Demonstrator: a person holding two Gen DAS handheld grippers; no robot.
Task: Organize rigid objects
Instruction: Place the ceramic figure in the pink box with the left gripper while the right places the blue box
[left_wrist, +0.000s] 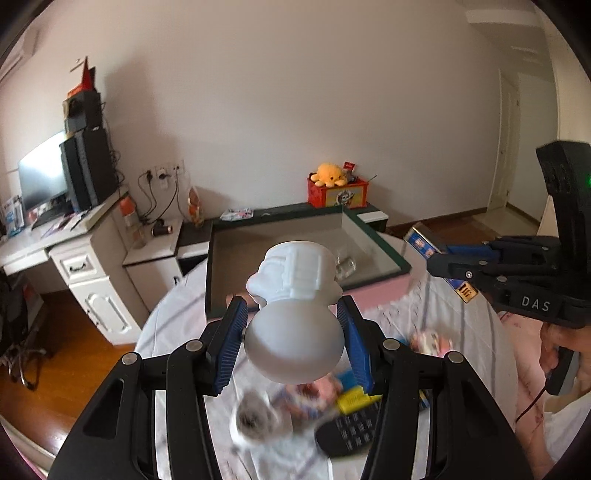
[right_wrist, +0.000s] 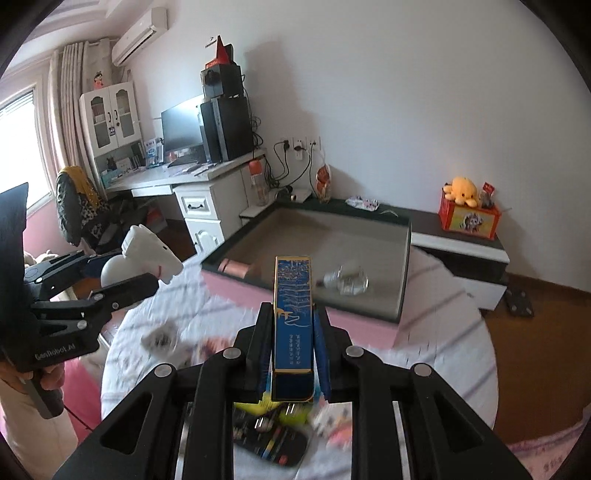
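A white figurine (left_wrist: 295, 291) with a round base hangs in the air between the blue pads of my left gripper (left_wrist: 291, 301), which is shut on it. From the right wrist view the same figurine (right_wrist: 147, 251) sticks out of the left gripper (right_wrist: 125, 271) at the left edge. My right gripper (right_wrist: 293, 306) is shut on a long blue box with gold print (right_wrist: 293, 295), held upright along the fingers. That box (left_wrist: 421, 242) also shows in the right gripper (left_wrist: 437, 256) at the right of the left wrist view. Both grippers are raised above a round table.
Ahead lies a large tray with a dark green rim (right_wrist: 406, 258), holding a clear glass piece (right_wrist: 345, 282) and a pink cylinder (right_wrist: 234, 267). Below on the white cloth are a black remote (left_wrist: 347, 428), a yellow item (left_wrist: 354, 400) and a fuzzy grey object (left_wrist: 255, 417). A desk (right_wrist: 192, 173) stands left.
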